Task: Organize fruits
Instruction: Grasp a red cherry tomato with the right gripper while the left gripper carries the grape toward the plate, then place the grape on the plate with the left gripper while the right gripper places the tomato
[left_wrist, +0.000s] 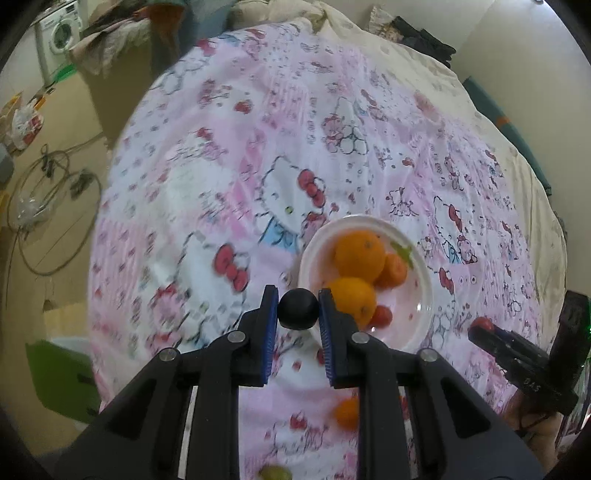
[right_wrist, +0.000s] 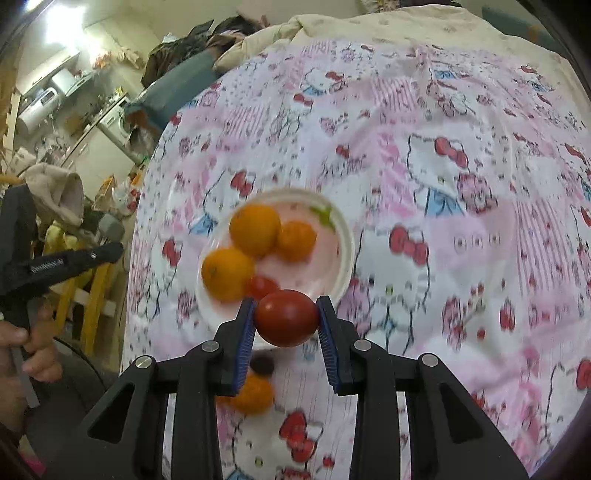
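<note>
While the left claw clamps a small round dark fruit, right claw grips a glossy red tomato, both above the near rim of a white round plate of oranges on the pink cartoon-print bedsheet.

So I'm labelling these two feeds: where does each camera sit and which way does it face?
Left wrist: on the left gripper, looking down along its fingers at a dark fruit by the bowl; right gripper at right.
Right wrist: on the right gripper, fingers on a tomato; hand at left.
Shared: bowl, oranges, bedsheet.
</note>
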